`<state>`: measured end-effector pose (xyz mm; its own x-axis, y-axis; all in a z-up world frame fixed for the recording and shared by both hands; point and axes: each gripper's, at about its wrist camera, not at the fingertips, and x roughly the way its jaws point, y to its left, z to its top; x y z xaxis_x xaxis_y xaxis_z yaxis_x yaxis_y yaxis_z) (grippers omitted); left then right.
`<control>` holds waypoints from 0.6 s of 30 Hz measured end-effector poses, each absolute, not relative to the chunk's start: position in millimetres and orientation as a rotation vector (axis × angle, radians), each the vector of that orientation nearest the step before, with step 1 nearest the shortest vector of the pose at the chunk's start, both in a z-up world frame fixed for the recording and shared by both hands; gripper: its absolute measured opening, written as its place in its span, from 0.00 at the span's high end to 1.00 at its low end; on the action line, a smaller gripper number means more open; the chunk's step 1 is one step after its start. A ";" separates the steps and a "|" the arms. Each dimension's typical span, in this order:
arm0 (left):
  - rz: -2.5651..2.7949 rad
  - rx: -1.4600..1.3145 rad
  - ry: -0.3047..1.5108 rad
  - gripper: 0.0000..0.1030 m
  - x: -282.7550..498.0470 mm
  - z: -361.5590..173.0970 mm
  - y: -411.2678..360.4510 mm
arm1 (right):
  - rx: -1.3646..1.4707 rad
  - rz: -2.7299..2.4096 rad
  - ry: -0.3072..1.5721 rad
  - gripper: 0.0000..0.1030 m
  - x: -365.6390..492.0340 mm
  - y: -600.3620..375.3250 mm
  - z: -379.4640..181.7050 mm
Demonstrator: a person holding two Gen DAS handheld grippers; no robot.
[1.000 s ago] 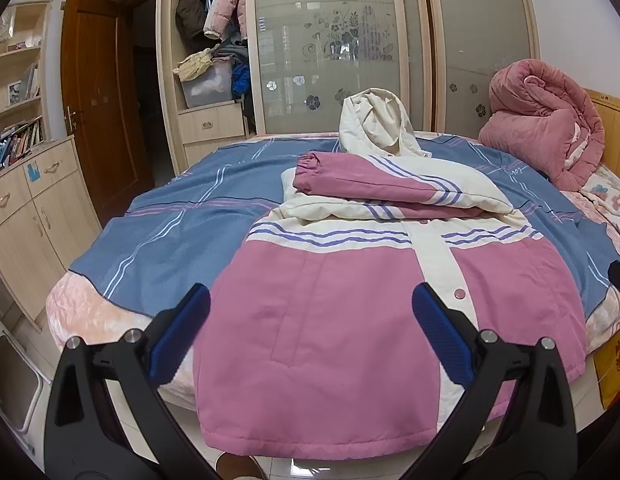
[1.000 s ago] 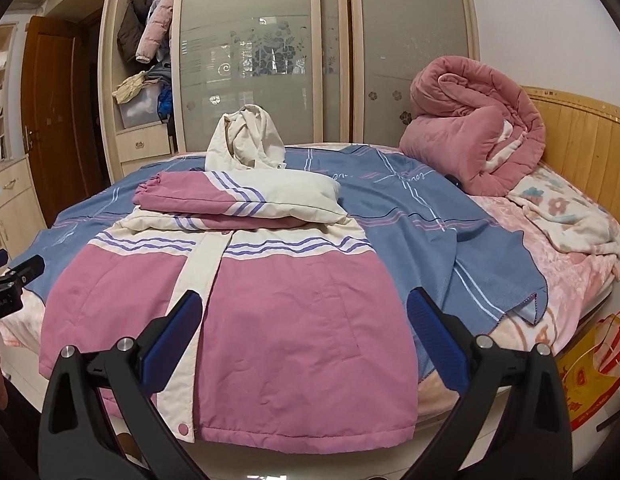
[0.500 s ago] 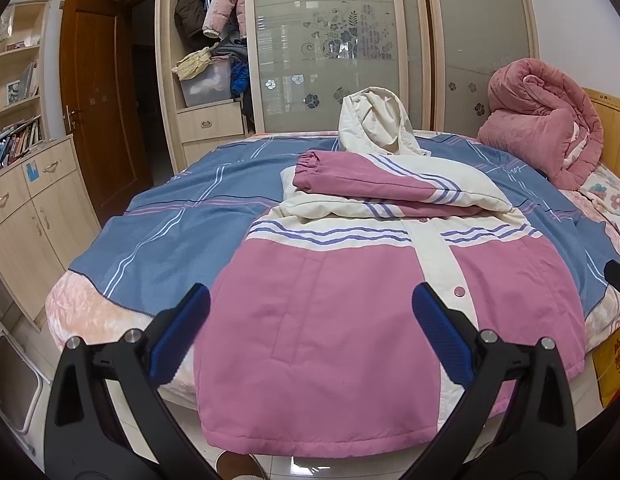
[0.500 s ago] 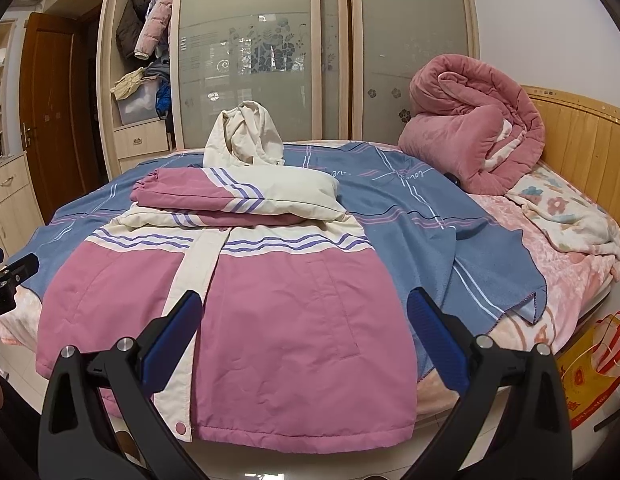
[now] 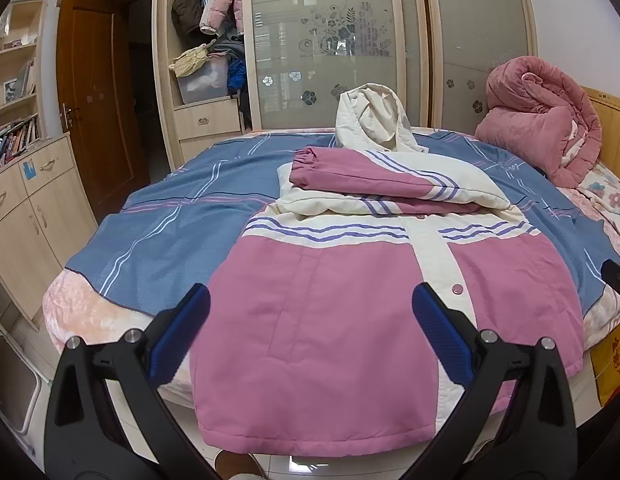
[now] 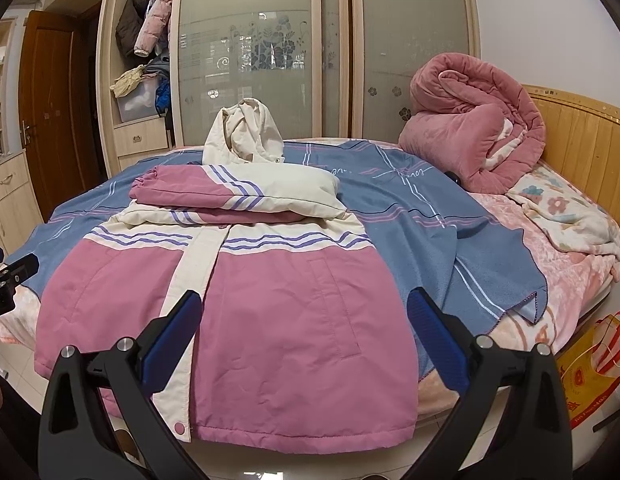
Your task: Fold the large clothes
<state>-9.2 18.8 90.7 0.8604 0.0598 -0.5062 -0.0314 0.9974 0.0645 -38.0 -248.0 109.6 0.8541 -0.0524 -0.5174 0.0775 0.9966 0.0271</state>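
Item: 1 pink-and-cream hooded jacket [image 5: 350, 300] [image 6: 246, 304], lying front-up on the bed [image 5: 110, 308], its hem hanging over the near edge. Both sleeves [image 5: 382, 180] [image 6: 238, 196] are folded across the chest, stacked one on the other; the cream hood [image 5: 374, 120] [image 6: 244, 134] stands crumpled at the far end. Beneath it: 1 blue striped blanket [image 5: 170, 220] [image 6: 430, 232] over pink bedding. Left tongs [image 5: 310, 320]: spread wide, blue pads apart, holding nothing, hovering over the jacket's lower left panel near the hem. Right tongs [image 6: 302, 320]: likewise spread wide and empty, over the lower right panel. Also present: 1 rolled pink quilt [image 5: 542, 120] [image 6: 470, 128] by the wooden headboard [image 6: 582, 140], 1 wardrobe with frosted sliding doors [image 5: 330, 40] [image 6: 270, 40], 1 brown door [image 5: 94, 100].
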 end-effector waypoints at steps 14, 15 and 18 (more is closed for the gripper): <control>0.033 0.062 0.539 0.02 -10.3 90.5 16.5 | 0.047 -0.064 0.547 0.01 -37.2 -251.3 109.0; 0.032 0.062 0.540 0.02 -10.2 90.9 16.3 | 0.046 -0.065 0.548 0.01 -36.5 -251.1 108.3; 0.029 0.062 0.543 0.02 -8.6 90.8 15.4 | 0.046 -0.064 0.550 0.01 -34.1 -250.8 106.6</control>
